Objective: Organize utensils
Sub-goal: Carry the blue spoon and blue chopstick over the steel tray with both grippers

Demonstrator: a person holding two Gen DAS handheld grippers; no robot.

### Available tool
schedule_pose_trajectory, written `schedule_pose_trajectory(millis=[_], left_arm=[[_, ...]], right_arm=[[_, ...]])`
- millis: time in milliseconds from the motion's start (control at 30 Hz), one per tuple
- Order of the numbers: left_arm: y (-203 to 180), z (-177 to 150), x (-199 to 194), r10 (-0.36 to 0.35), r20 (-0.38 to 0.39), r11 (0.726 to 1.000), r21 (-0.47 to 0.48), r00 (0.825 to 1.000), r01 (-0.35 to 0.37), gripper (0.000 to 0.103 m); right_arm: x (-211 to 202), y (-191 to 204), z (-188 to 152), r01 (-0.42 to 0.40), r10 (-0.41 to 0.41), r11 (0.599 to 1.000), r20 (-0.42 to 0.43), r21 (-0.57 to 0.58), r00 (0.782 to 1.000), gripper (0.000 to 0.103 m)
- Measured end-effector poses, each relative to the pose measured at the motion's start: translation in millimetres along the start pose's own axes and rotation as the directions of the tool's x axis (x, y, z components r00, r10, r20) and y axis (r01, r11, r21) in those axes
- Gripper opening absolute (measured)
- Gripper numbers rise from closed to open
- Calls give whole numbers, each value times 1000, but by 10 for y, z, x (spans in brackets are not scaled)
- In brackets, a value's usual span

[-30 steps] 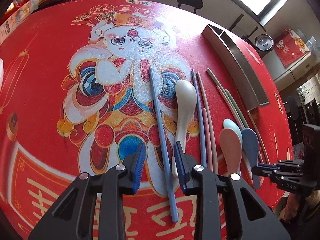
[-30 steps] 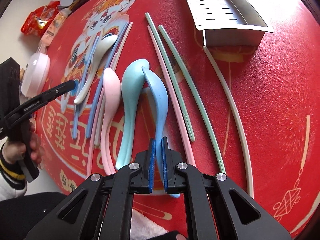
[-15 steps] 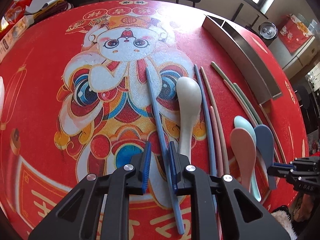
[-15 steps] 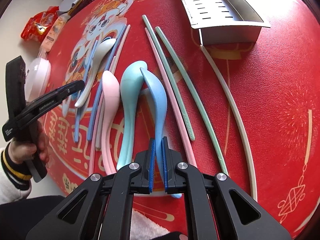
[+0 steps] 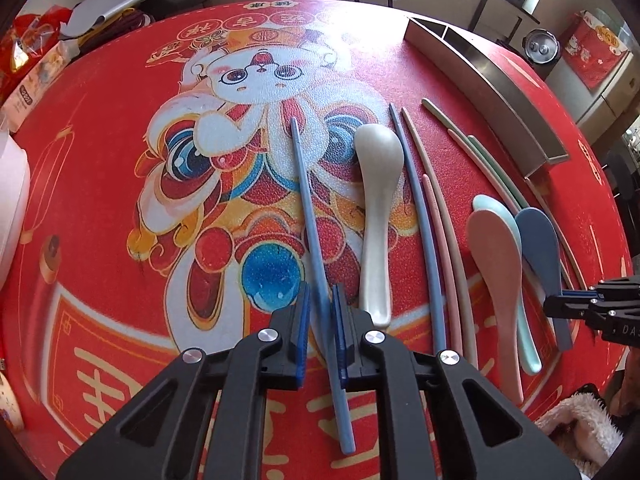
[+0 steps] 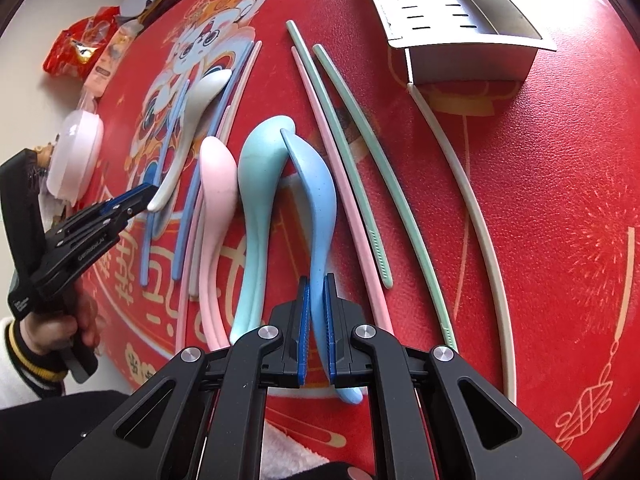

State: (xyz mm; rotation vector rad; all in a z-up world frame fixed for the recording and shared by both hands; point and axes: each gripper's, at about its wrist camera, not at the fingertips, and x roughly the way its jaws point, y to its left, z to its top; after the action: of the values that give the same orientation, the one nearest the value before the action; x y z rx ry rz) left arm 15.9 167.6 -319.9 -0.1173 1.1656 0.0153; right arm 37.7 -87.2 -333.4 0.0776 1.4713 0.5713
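Observation:
Utensils lie in a row on a red printed mat (image 5: 100,200). In the left wrist view my left gripper (image 5: 321,312) has its jaws narrowed around a blue chopstick (image 5: 308,208), with a small gap still showing on the left side. A white spoon (image 5: 376,184) lies just right of it. In the right wrist view my right gripper (image 6: 316,304) is shut on the handle of a blue spoon (image 6: 316,192). A teal spoon (image 6: 260,184) and a pink spoon (image 6: 216,184) lie to its left.
A metal utensil tray (image 6: 452,8) stands at the mat's far right; it also shows in the left wrist view (image 5: 492,76). Green chopsticks (image 6: 352,148), a pink chopstick (image 6: 340,184) and a white one (image 6: 468,200) lie between spoons and tray. Snack packets (image 6: 80,52) sit at the far left.
My left gripper moved forward over the blue chopstick and its jaws closed in around it. My right gripper stayed shut on the blue spoon, barely moving.

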Motion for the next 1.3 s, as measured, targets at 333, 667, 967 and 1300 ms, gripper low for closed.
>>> schedule_pose_trajectory(millis=[333,667,967,1300], left_arm=[[-62,36,3,18,5,1000,-22,1000,-18,6],[55,-117,-53,-39,-13,992,-121,999,37,6],[32,-179,-86,-31,-16,992,-122,999,29,6],[220,-138,-504,-88,67,963,-247,994,102,6]], right_arm=[[13,30,15,4,-4,1000,-7,-25,1000,7],[29,12,50,-24,24,999,-12,-28,1000,7],[9,5,49,-37,36,999,-7,-33,999,7],[-235,-6,117,-100,103,994,65,-47,993,7]])
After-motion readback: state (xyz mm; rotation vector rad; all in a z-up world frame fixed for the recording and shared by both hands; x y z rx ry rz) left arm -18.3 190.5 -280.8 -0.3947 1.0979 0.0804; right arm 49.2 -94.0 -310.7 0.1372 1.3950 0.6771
